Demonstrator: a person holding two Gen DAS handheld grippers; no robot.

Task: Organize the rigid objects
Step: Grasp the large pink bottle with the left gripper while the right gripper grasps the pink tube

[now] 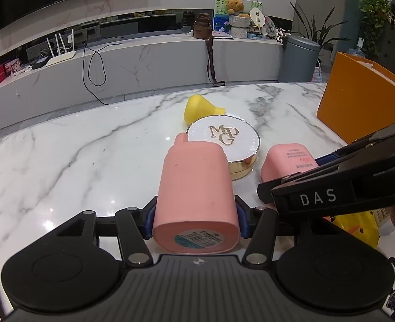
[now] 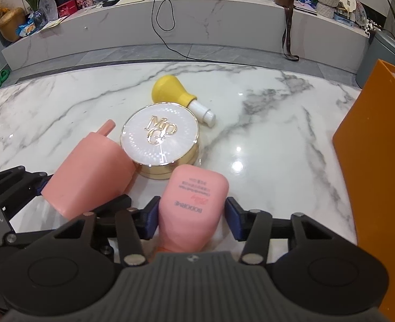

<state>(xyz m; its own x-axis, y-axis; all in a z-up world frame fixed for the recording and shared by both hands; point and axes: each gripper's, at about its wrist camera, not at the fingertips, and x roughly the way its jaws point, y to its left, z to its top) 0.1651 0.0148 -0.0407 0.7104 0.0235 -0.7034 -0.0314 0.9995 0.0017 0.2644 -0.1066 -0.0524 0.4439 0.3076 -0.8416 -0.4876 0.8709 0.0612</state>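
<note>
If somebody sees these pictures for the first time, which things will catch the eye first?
The round white and gold compact lies in the middle of the marble table. In front of it, the left gripper is shut on a pink bottle. The right gripper brackets a smaller pink bottle.

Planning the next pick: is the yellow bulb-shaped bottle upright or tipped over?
Tipped over. The yellow bulb-shaped bottle lies on its side on the marble table, white neck pointing right, behind the round compact.
</note>
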